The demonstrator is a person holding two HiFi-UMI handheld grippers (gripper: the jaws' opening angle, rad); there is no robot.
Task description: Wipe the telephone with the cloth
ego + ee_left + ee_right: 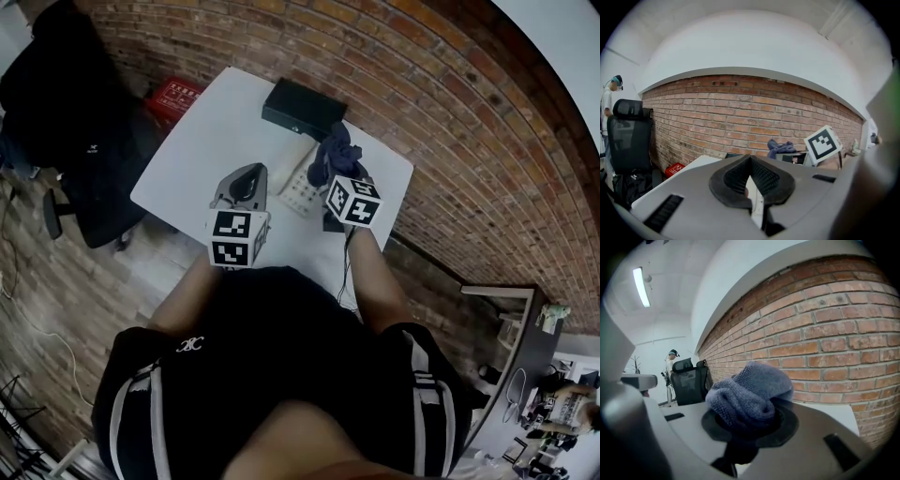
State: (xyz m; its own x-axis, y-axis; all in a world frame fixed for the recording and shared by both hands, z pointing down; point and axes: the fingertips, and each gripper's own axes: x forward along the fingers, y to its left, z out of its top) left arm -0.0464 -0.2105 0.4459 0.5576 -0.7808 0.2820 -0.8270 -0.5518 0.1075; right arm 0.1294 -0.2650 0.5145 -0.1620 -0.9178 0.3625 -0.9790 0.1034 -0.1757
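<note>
The right gripper (749, 420) clenches a bunched blue cloth (751, 389) in its jaws, just above the telephone (298, 192) on a white table (206, 131). The left gripper (750, 161) (jaws closed tip to tip on nothing) hangs left of the telephone. A black box (302, 108) lies beyond both sets of jaws.

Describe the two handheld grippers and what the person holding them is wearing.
Both the left gripper and the right gripper have smooth grey moulded shells, with black textured pads lining the fingers. Each carries a white cube printed with black square markers. The person wears a black short-sleeved top with white stripes down the sleeves and a small white logo.
</note>
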